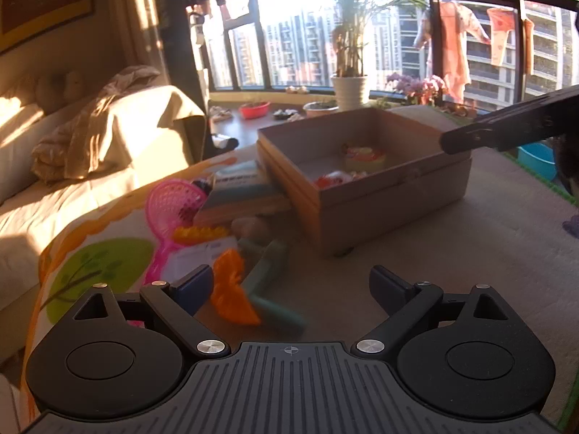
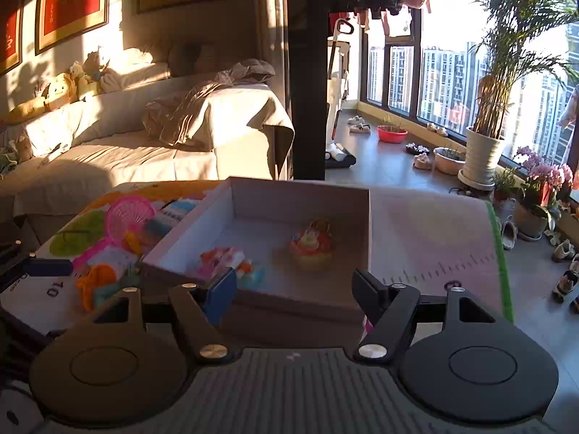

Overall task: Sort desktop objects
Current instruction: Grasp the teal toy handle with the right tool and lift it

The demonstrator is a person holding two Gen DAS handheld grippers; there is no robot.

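Note:
An open cardboard box (image 1: 394, 195) stands on the table; it also shows in the right wrist view (image 2: 307, 195). Inside lie a round cake-like toy (image 2: 312, 247) and a pink-and-white toy (image 2: 220, 260). Left of the box is a heap: a pink scoop net (image 1: 173, 206), an orange toy (image 1: 231, 296), a teal toy (image 1: 267, 271) and a book (image 1: 242, 188). My left gripper (image 1: 289, 289) is open and empty, just right of the orange toy. My right gripper (image 2: 295, 293) is open and empty over the box's near wall; it shows from the side in the left wrist view (image 1: 506, 126).
The table has a pale cloth (image 1: 434, 271) with a green edge (image 2: 501, 253). A sofa (image 2: 126, 152) stands left. Potted plants (image 2: 485, 159) and a window lie behind. A purple bit (image 1: 571, 226) sits at the right edge.

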